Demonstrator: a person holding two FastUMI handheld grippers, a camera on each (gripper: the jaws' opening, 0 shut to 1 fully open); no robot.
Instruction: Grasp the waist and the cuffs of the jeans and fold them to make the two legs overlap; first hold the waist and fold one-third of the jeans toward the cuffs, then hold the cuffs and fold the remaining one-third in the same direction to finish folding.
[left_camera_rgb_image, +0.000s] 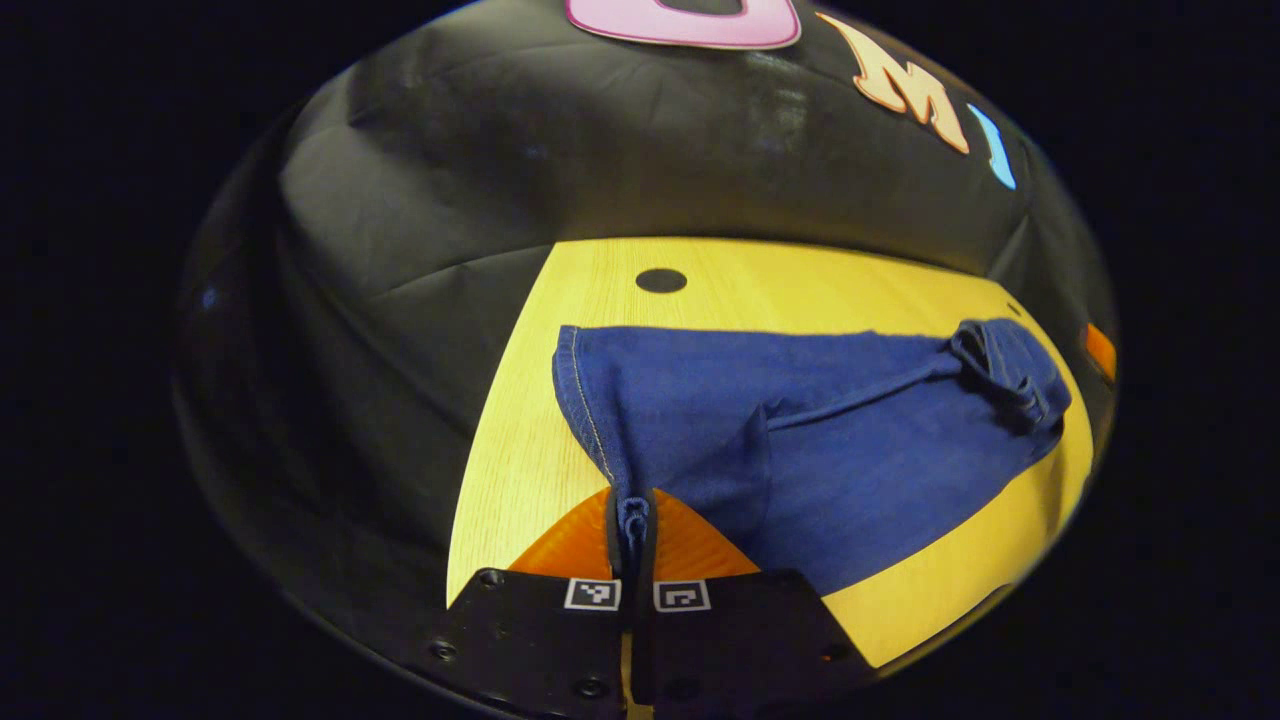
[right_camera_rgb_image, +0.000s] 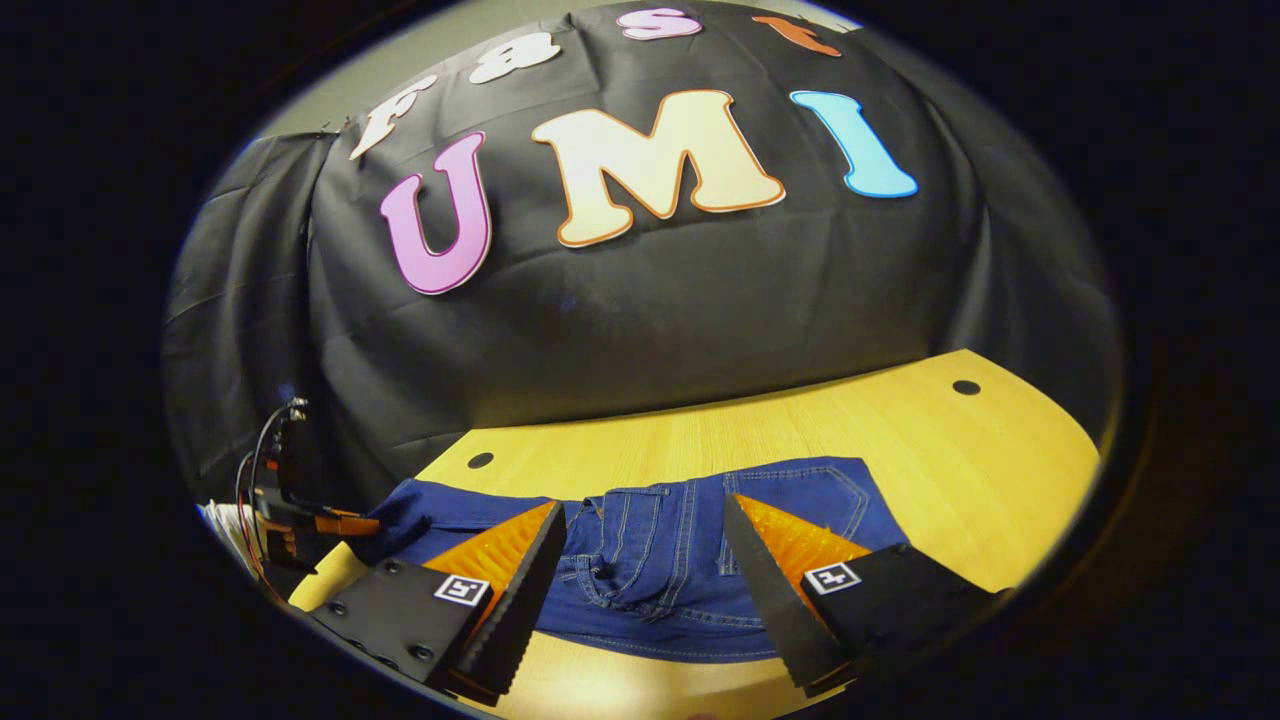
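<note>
Denim, soft and floppy: the blue jeans (left_camera_rgb_image: 800, 440) are lying on the yellow wooden surface (left_camera_rgb_image: 520, 470). My left hand-held gripper (left_camera_rgb_image: 632, 520) is pinching a cuff hem; my right hand-held gripper (right_camera_rgb_image: 645, 560) is hovering spread over the waist (right_camera_rgb_image: 640, 570), where I'm judging the thick band the firmest hold.

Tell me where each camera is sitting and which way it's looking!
Left gripper view: rides the left gripper, low at the cuff end of the jeans, looking along them; its own fingers pinch a cuff hem.
Right gripper view: rides the right gripper, above the table edge at the waist end, facing the booth wall; its own fingers stand open over the waistband.
Shared: both see the jeans and the table; the right gripper view also catches the left gripper far off.
</note>
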